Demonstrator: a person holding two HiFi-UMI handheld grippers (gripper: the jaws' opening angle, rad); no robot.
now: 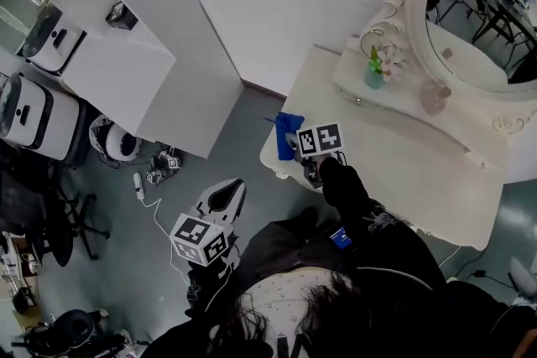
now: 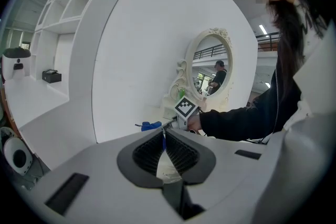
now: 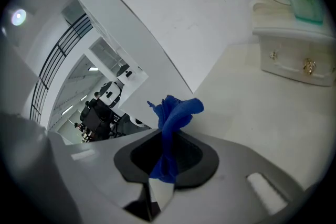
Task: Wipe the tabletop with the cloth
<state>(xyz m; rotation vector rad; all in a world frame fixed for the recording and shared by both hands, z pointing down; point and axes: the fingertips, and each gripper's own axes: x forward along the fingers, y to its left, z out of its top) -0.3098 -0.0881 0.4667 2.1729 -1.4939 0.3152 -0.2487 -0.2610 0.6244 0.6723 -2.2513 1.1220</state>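
Right gripper view: the right gripper (image 3: 167, 139) is clamped on the blue cloth (image 3: 176, 110) at the tabletop's (image 3: 252, 107) 9 o'clock edge, with the black-sleeved arm (image 1: 362, 210) stretched forward. The left gripper (image 1: 225, 199), at 8 o'clock from it, hangs over the floor (image 1: 247, 138), jaws together and empty.

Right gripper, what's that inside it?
A blue cloth, bunched up and pinched in the right gripper. Its lower end disappears deep inside the gripper, so that part is hidden.

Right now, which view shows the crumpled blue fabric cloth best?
The right gripper view: the crumpled blue fabric cloth sits close, clamped in the right gripper's jaws. The head view shows a part; the left gripper view, a distant patch.
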